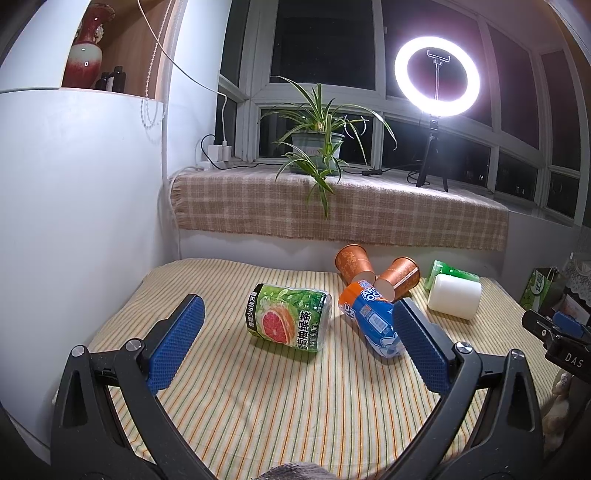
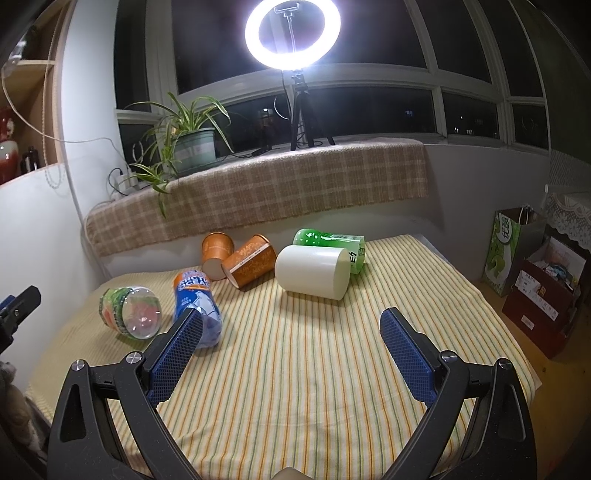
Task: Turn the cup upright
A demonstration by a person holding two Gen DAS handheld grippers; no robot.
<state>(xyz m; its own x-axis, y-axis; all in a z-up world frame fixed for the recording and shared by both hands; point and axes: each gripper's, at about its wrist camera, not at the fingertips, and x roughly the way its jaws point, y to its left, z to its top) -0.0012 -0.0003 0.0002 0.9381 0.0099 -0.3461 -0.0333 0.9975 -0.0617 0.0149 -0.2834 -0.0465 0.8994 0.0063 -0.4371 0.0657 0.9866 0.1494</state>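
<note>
Ring light [image 2: 292,33] blazing, haloed glare; windows black; striped cloth [image 2: 314,350] evenly lit; fisheye bending, dark corners.

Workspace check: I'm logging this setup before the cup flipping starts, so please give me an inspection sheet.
Surface: striped cloth covering the table.
Job's things: two orange paper cups, white cup, green cup, cut grapefruit tea bottle, cut blue-orange bottle; all lie on their sides.
Clutter: nothing seen.
Grippers: left gripper and right gripper open, holding nothing.
Cables: white charger cable by the window sill.
Surroundings: ring light, potted plant, gift bag.
</note>
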